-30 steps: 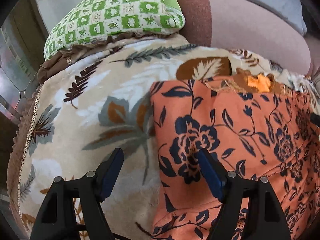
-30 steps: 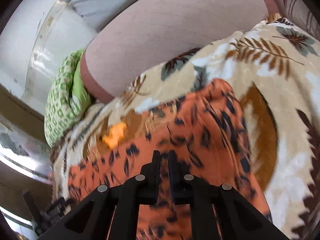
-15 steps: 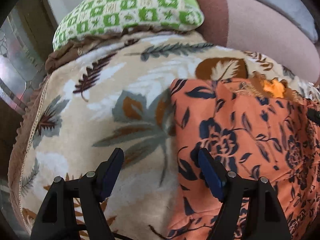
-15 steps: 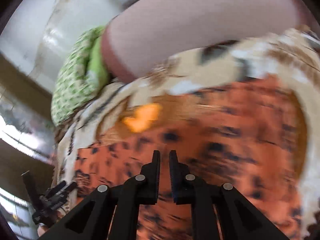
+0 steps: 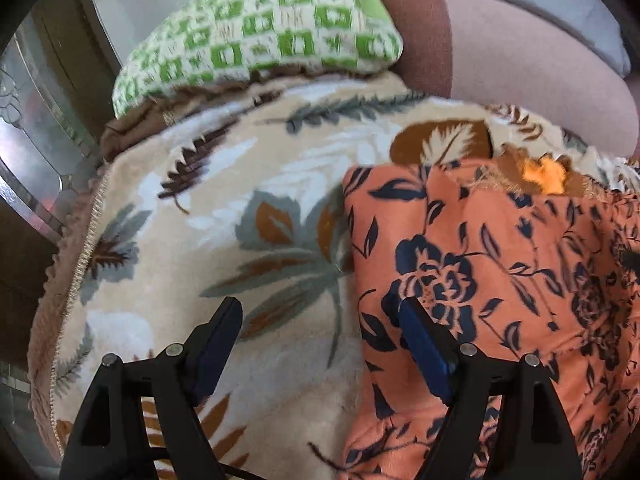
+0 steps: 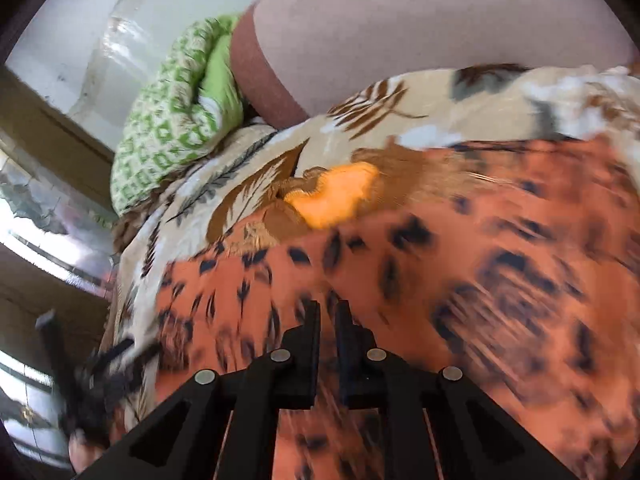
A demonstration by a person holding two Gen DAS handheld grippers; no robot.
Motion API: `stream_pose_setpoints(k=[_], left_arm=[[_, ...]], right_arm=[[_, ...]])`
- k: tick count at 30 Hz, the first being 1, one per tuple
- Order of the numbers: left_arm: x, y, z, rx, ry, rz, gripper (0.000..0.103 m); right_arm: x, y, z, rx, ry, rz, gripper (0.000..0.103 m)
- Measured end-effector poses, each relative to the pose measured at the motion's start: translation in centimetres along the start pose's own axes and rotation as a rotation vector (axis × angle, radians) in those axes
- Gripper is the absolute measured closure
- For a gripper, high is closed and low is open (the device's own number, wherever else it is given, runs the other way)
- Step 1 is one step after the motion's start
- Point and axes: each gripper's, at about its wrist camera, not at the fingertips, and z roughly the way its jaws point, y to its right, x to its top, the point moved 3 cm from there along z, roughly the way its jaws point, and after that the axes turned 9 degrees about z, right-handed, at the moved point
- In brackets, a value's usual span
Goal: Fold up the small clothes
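Orange fabric with a dark navy flower print, the small garment (image 5: pixel 500 280), lies spread flat on the leaf-patterned blanket (image 5: pixel 224 216) that covers the bed or couch; you cannot tell which from these views. It sits toward your right side of that surface, its left edge running straight down the left wrist view. Your left tool (image 5: pixel 320 344) hovers low with jaws wide, straddling that edge: one finger over bare blanket, the other over the print. That placing reads as a set-up to pinch the edge, though nothing is between the jaws yet. Your right tool (image 6: pixel 328 320) shows fingers drawn narrow, nearly together with a thin gap; motion blur hides whether any cloth is pinched there, so treat its grip as unconfirmed. It sits over the middle of the garment (image 6: pixel 440 280). A brighter yellow-orange patch with brown trim (image 6: pixel 336 194) shows at the far edge, likely the neckline or lining, which suggests the top of the garment points away from you. The green checked pillow (image 5: pixel 260 28) and pink bolster (image 5: pixel 520 60) lie behind, well clear of the fold area. Judgement: the plush blanket may drag the thin fabric, so lift the edge before carrying it over.
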Motion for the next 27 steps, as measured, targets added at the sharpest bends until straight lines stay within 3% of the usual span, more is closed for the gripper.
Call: stream_pose_setpoints(k=[3,5,10,16,21,27], left_arm=[[-0.9,0.5,-2.1,-0.02,0.031,0.009,0.022],[-2.5,1.4,-2.9,-0.055,0.027,0.025,0.022],[-9.3,3.9,-2.4,-0.094,-0.127,0.069,0.022],[-16.3,4.0,-7.4,-0.082,-0.126,0.113,0.022],[-21.0,2.4,-12.7,-0.024,-0.096,0.167,0.022],[-25.6,-0.4,-15.5,-0.053,-0.148,0.08,0.022]], right_arm=[[-3.3,2.5,-4.6,-0.033,-0.004,0.027,0.093],[-6.6,5.2,-7.0,-0.107,-0.022,0.041,0.093],[-13.0,9.9,-8.9,-0.221,-0.09,0.105,0.093],[-18.3,11.1,-13.7,-0.187,-0.086,0.111,0.093],[-20.4,12.7,-20.5,-0.138,0.005,0.136,0.093],[-21.8,17.3,-24.7,-0.132,-0.006,0.222,0.093]])
